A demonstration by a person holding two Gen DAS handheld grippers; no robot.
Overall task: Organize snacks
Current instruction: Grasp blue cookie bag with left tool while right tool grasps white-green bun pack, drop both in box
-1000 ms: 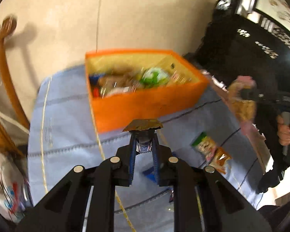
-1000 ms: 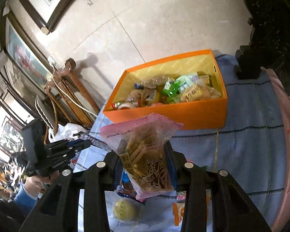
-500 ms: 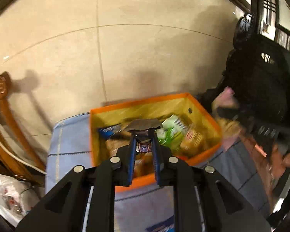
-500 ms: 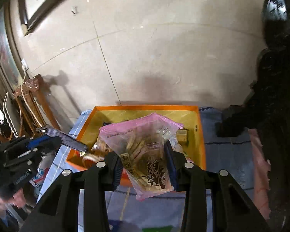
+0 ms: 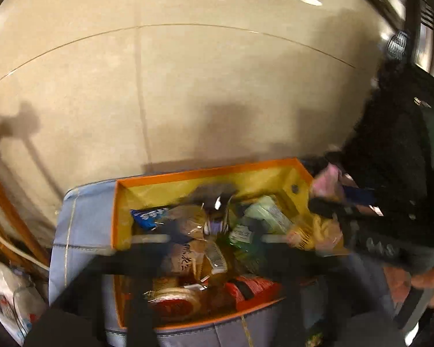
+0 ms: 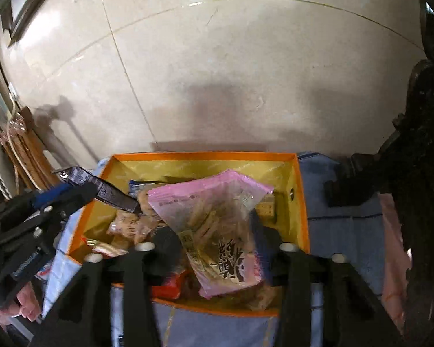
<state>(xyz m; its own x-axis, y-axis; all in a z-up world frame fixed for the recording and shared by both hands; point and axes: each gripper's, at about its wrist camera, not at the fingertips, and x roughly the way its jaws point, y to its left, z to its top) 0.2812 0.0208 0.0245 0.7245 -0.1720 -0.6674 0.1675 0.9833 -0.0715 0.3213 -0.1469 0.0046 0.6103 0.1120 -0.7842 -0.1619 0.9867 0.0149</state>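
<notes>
Clearly, a pink cracker bag [image 6: 217, 231] is clamped between the fingers [image 6: 259, 231] of the right gripper [image 6: 214, 240]. It stands nearly upright, its sealed pink top raised above the fingertips and its printed lower half hanging below them. The bag is held over the near half of the orange box [image 6: 301, 202], above the snacks already lying inside.

From the right wrist view, the left gripper [image 6: 81, 193] is seen at the box's left wall, its fingers closed on a dark flat packet [image 6: 101, 188]. The packet's far end reaches over the rim toward the inside of the box. In the left wrist view that gripper's own fingers are smeared by motion blur, and the packet shows only as a dark streak [image 5: 214, 190] over the box interior.

Inside the box, a blue packet [image 5: 147, 217] lies at the far left, a green-and-white packet [image 5: 263, 219] toward the right wall, and red packets [image 5: 251, 289] against the near wall. The box sits on a blue tablecloth [image 6: 332, 231], which extends past its left and right walls. Behind the box, a beige tiled wall [image 6: 217, 72] is seen. The right gripper appears in the left wrist view at the box's right wall [image 5: 332, 211], blurred.
</notes>
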